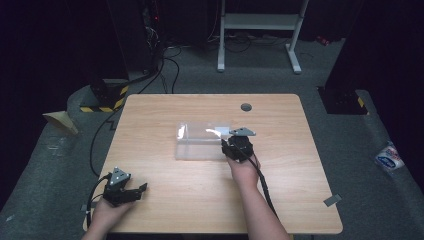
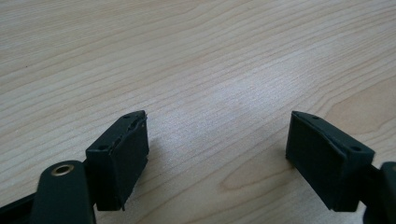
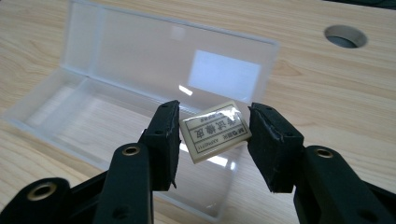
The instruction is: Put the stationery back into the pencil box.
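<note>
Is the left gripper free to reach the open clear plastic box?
Probably yes: the left gripper is open, and bare wooden table lies between it and the clear plastic box.

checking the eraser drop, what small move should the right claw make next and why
Probably lower a little and open. The right claw is shut on the eraser, which hangs above the near end of the open clear case, lid tilted back behind it.

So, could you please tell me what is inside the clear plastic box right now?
The clear box looks empty; wood grain shows through its floor. The right gripper holds an eraser above its near end, covering a bit.
</note>
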`<state>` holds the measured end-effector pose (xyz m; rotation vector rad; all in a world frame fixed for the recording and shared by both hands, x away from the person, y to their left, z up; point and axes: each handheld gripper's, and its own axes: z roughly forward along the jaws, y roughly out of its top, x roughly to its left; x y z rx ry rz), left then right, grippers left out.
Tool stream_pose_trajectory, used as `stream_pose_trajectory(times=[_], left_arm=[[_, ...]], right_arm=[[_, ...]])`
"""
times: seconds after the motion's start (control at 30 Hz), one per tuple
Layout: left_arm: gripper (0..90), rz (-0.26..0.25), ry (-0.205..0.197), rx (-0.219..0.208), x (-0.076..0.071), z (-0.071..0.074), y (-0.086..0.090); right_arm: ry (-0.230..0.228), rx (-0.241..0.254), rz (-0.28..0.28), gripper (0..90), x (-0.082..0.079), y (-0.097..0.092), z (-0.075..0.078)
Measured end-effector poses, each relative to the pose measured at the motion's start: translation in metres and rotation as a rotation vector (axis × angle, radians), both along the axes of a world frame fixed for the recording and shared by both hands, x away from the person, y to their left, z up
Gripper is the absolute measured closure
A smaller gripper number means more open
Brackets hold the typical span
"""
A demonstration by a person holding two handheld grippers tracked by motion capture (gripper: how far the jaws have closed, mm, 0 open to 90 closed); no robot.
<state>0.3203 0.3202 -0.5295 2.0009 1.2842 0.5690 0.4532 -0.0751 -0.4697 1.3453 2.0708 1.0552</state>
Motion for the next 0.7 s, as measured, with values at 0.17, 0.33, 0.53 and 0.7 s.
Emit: stream_pose_trajectory(times=[0.17,0.33,0.53,0.7], left_arm=[[21.2,0.000,0.000,0.000,0.000,0.000,0.000],[21.2,0.001,-0.002,-0.001,0.000,0.000,0.000],[21.2,0.001,-0.003,-0.001,0.000,0.000,0.000],[21.2,0.001,-0.003,-0.001,0.000,0.000,0.000]], right_arm=[[-0.005,0.008,0.035,53.8,0.000,0.019,0.003],[-0.006,0.011,0.065,53.8,0.001,0.036,0.006],[-0.014,0.014,0.101,53.8,0.001,0.054,0.008],[-0.015,0.024,0.133,53.9,0.000,0.070,0.006]])
